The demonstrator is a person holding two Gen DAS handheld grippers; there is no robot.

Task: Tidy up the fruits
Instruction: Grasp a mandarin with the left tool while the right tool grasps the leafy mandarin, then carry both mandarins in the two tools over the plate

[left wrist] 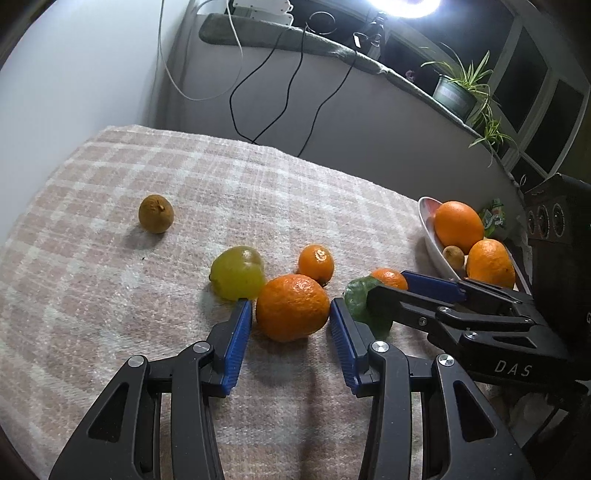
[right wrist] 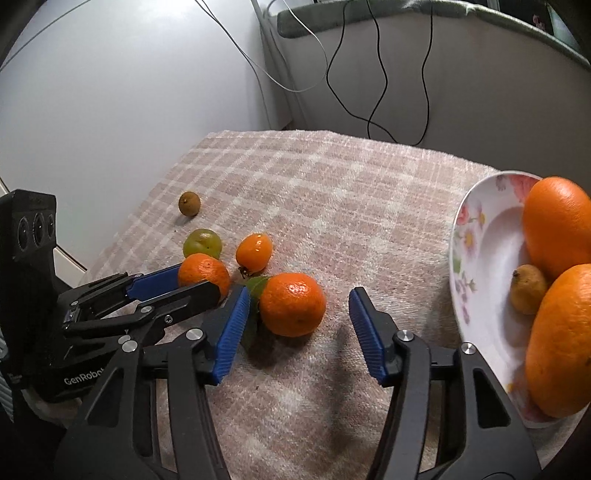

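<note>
Bright round white ring lamp (left wrist: 404, 5) at top edge flares strongly; pink checked woven cloth (left wrist: 221, 192) evenly lit w/ soft shadows. Fisheye bends edges, dark vignette corners.

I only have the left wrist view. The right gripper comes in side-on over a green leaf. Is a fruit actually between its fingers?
Observer: Yes. The leafy orange tangerine sits inside the right gripper, close to one of the blue pads; the other pad stands clear of it.
Operator: Any room on the plate?
Observer: The white floral plate is bare on the side nearest that tangerine, next to the small yellow-brown fruit.
</note>
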